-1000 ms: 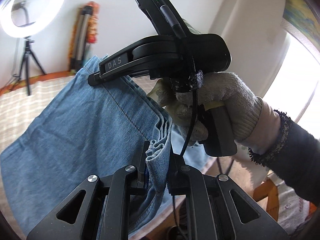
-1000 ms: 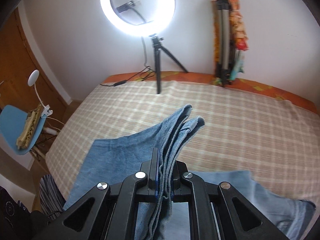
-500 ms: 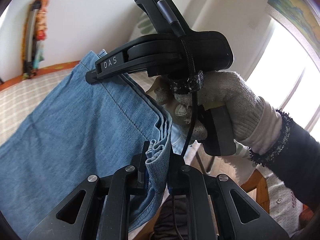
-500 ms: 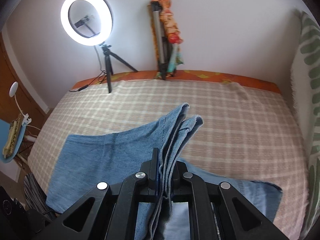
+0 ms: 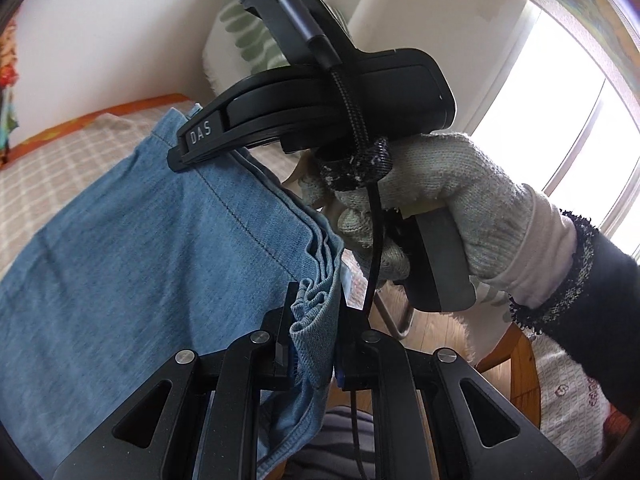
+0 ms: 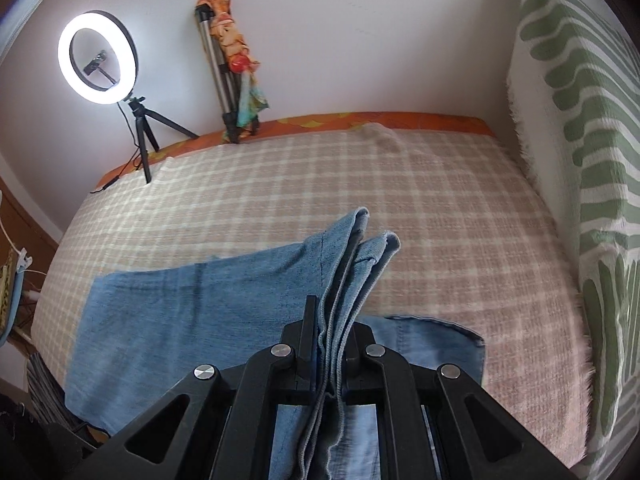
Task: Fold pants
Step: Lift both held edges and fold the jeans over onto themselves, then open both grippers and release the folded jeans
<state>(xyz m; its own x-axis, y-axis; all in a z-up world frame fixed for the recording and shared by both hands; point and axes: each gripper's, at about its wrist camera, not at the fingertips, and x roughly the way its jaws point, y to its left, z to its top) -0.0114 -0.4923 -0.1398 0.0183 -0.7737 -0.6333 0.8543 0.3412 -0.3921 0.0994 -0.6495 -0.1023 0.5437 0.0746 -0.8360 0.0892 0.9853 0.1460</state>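
Left tool and right tool each pinch bunched pants edges, lifted over the bed.

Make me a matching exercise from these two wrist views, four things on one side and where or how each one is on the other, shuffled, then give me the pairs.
Things:
1. pants
2. ring light
3. folded tripod
4. green patterned blanket

Places or states:
A. leaning on the back wall, wrapped in colourful cloth
B. lit, on a small stand at the bed's far left corner
C. along the bed's right side
D. pinched in both the left gripper and the right gripper, trailing onto the checked bedspread

Pairs: 1-D, 2-B, 3-A, 4-C
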